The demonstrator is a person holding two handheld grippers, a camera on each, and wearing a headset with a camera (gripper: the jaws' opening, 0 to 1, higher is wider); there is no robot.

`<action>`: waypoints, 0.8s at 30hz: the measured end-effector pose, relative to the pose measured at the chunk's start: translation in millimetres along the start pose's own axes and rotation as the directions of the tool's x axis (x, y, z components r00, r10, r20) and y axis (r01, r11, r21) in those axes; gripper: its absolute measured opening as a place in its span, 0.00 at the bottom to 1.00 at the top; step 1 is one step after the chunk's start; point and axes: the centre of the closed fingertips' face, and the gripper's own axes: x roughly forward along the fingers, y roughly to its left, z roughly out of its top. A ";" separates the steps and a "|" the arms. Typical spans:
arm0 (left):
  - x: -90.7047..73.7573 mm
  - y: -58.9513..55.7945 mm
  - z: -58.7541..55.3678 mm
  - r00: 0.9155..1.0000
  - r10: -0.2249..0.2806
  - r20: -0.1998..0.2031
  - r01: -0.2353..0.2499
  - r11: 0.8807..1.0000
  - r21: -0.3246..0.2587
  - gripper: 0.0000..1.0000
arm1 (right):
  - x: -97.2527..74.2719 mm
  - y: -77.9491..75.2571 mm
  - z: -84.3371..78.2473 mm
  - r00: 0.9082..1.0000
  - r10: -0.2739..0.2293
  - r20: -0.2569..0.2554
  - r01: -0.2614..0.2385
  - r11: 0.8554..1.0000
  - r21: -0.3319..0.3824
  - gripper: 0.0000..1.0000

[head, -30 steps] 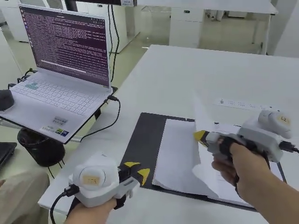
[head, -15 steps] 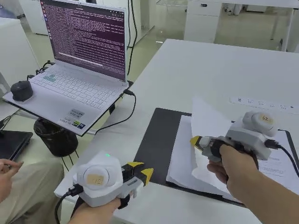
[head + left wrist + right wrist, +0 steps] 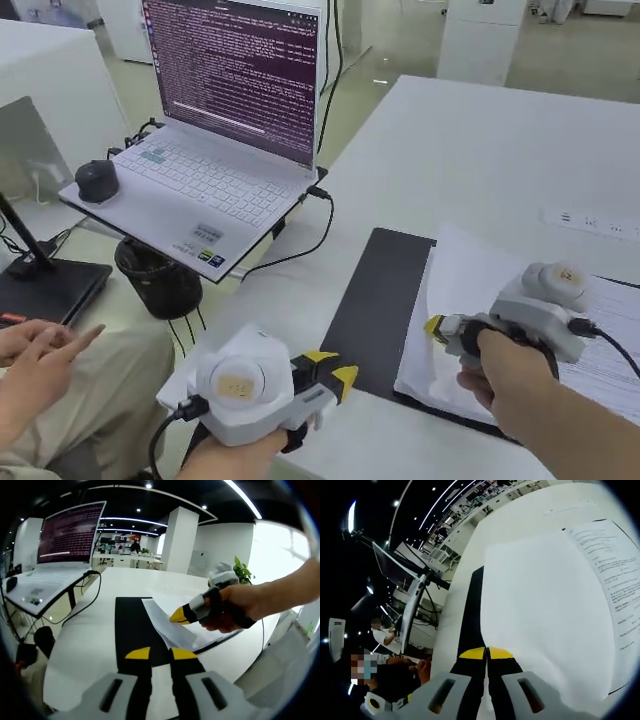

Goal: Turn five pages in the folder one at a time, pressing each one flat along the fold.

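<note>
A black folder [image 3: 375, 290] lies open on the white table, with white sheets in it. My right gripper [image 3: 436, 326] is shut on the edge of a blank page [image 3: 470, 280], which it holds bowed over the folder's left side. The right gripper view shows this page [image 3: 540, 605] spreading ahead of the closed tips [image 3: 486, 653], with a printed page [image 3: 615, 570] to its right. My left gripper [image 3: 335, 365] hovers at the table's front edge, left of the folder, slightly open and holding nothing. From the left gripper view [image 3: 160, 653], the right gripper [image 3: 179, 616] pinches the page [image 3: 165, 615] above the folder [image 3: 130, 625].
An open laptop [image 3: 230, 120] sits on a stand left of the table, with a mouse [image 3: 97, 178] beside it and a cable [image 3: 300, 250] hanging down. A white power strip [image 3: 590, 220] lies beyond the folder. A person's hand [image 3: 40, 350] rests at lower left.
The page stood tall a second ago and has come down lower and flatter over the folder's left side, still in my right gripper. The head camera has swung left. My left gripper stays put.
</note>
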 end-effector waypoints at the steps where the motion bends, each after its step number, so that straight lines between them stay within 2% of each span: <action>1: 0.0 -0.3 0.0 1.000 -0.002 0.000 0.002 1.000 0.000 0.12 | 2.7 -1.6 -1.7 1.000 -0.001 0.001 0.001 1.000 0.018 0.00; 8: 3.0 -5.9 -1.3 1.000 -0.027 -0.012 0.027 0.999 0.021 0.11 | 22.6 -14.2 -6.7 1.000 -0.001 -0.004 0.001 0.997 0.084 0.00; 11: 4.2 -6.7 -0.9 1.000 -0.027 -0.014 0.028 0.999 0.021 0.11 | 27.1 -18.6 -8.1 1.000 -0.002 0.003 0.002 0.991 0.134 0.00; 13: 6.1 -7.7 -1.5 0.999 -0.028 -0.018 0.029 0.999 0.022 0.11 | 28.6 -20.7 -10.1 1.000 -0.001 0.009 0.000 0.990 0.142 0.00; 15: 8.4 -11.0 -1.2 0.999 -0.036 -0.022 0.036 0.999 0.030 0.11 | 28.3 -20.2 -9.9 1.000 0.017 0.026 -0.021 0.988 0.154 0.01; 16: 10.0 -12.2 -1.0 0.999 -0.038 -0.026 0.039 0.999 0.032 0.12 | 27.9 -15.2 -7.5 0.998 0.053 0.047 -0.060 0.983 0.173 0.03; 17: 12.2 -14.2 -0.7 0.999 -0.043 -0.029 0.044 0.998 0.038 0.12 | 26.4 -9.1 -8.3 0.994 0.096 0.046 -0.104 0.971 0.215 0.06; 18: 14.3 -15.9 -0.5 0.998 -0.048 -0.032 0.050 0.998 0.041 0.12 | 24.6 -6.6 -11.0 0.993 0.112 0.035 -0.117 0.965 0.234 0.08; 22: 25.2 -25.9 1.6 0.996 -0.075 -0.047 0.077 0.995 0.064 0.11 | 18.0 -3.2 -6.8 0.989 0.141 0.051 -0.149 0.965 0.217 0.09; 24: 33.5 -32.6 2.7 0.994 -0.094 -0.055 0.099 0.992 0.078 0.11 | 11.9 -1.4 -3.0 0.984 0.169 0.054 -0.177 0.955 0.238 0.10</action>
